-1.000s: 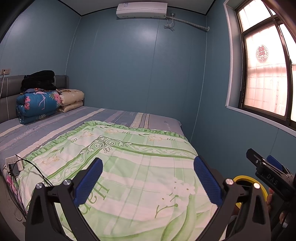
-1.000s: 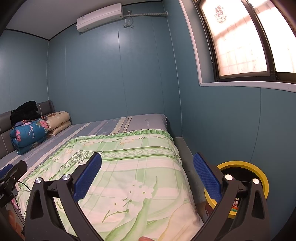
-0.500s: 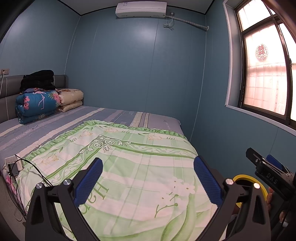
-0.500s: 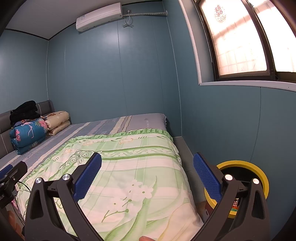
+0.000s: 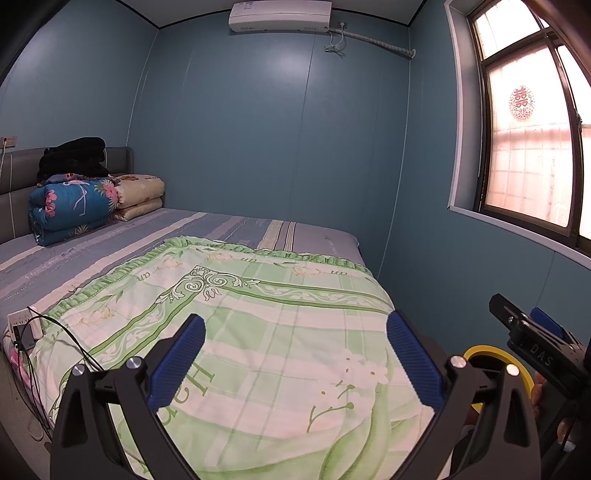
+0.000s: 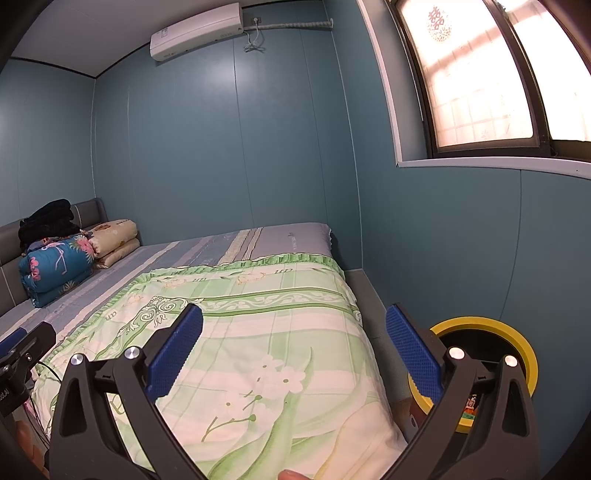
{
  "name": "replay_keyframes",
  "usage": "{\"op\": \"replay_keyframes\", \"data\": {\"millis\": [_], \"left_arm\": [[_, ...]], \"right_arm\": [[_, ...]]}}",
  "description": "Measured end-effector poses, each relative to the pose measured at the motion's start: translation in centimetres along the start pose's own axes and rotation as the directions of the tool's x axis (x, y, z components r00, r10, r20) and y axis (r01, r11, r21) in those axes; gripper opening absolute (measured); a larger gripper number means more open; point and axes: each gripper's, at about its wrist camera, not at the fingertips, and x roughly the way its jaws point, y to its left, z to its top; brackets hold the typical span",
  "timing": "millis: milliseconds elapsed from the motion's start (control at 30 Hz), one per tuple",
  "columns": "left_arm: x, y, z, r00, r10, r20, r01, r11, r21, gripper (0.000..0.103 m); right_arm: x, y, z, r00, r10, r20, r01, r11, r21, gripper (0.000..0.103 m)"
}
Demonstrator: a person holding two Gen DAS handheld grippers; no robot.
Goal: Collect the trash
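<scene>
Blue walls close in a small bedroom, and by the wall under the window stands the bin, yellow-rimmed and dark inside, on the floor in the gap between the bed and the wall. It is the one clear sign of the task; something colourful shows low at its near edge behind the right tool's arm, but whether that is trash already dropped in or print on the bin I cannot tell. No loose wrapper, bottle or scrap is visible anywhere on the green flowered quilt or on the striped sheet beyond it, so the collecting looks either not begun or between pieces, with a search for trash the likely next step. The left tool is spread wide, its blue pads well apart, with nothing between them and nothing touched; it hangs above the near end of the quilt. The right tool is likewise released and empty, its right pad lined up in front of the bin's rim but apart from it. Farther out, folded blankets are stacked at the headboard, a power strip with a cable lies at the bed's left edge, and an air conditioner hangs high on the far wall.
</scene>
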Motion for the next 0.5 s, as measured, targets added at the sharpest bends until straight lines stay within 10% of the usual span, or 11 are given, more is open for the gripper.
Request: {"op": "replay_keyframes", "data": {"millis": [500], "left_arm": [[0.25,0.31,-0.2,1.0,-0.022,-0.008,0.022,1.0,0.002,0.095]], "right_arm": [[0.17,0.01,-0.12,1.0,-0.003,-0.006,0.003,1.0,0.003,0.095]]}}
